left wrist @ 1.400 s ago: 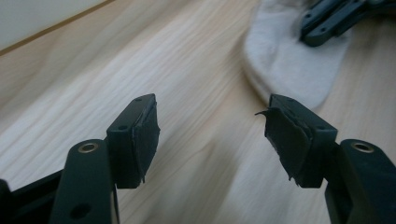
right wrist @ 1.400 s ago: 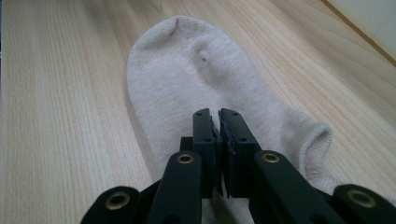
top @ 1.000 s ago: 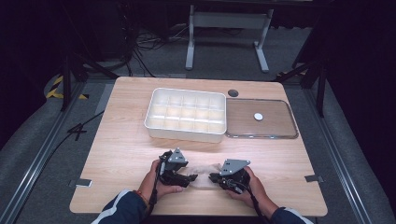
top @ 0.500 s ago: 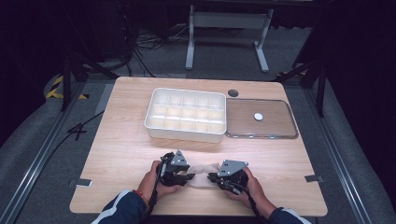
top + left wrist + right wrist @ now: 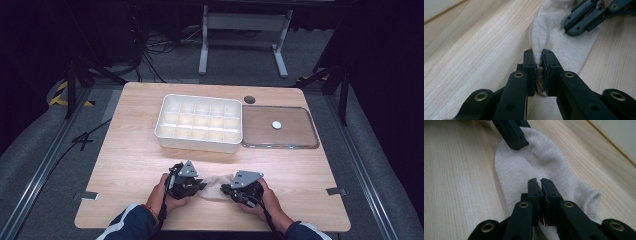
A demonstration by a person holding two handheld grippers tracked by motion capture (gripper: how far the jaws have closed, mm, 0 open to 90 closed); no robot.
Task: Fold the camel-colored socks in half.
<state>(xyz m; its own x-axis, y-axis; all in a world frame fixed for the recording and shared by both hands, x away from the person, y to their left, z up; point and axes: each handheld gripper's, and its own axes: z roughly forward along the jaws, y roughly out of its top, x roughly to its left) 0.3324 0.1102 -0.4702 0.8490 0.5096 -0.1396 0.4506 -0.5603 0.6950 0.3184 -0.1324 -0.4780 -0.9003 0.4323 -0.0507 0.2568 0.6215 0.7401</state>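
A cream ankle sock (image 5: 215, 187) lies on the wooden table near its front edge, between my two grippers. My left gripper (image 5: 201, 186) is shut on a pinched ridge of the sock (image 5: 554, 37) at its toe end, and the fabric shows between its jaws (image 5: 538, 56). My right gripper (image 5: 226, 189) is shut, its tips (image 5: 540, 182) resting over the middle of the sock (image 5: 536, 162), where the fabric is smooth and none shows between the jaws. The cuff lies to the right in the right gripper view. Each gripper view shows the other gripper: right (image 5: 574, 26), left (image 5: 515, 142).
A white tray of small compartments (image 5: 197, 143) stands at the table's middle back. A clear flat lid (image 5: 295, 137) with a white knob (image 5: 276, 125) lies to its right. A dark round hole (image 5: 249, 99) sits behind them. Bare wood surrounds the sock.
The two grippers have edged slightly closer together, the right one shifting left. The sock stays between them near the front edge.
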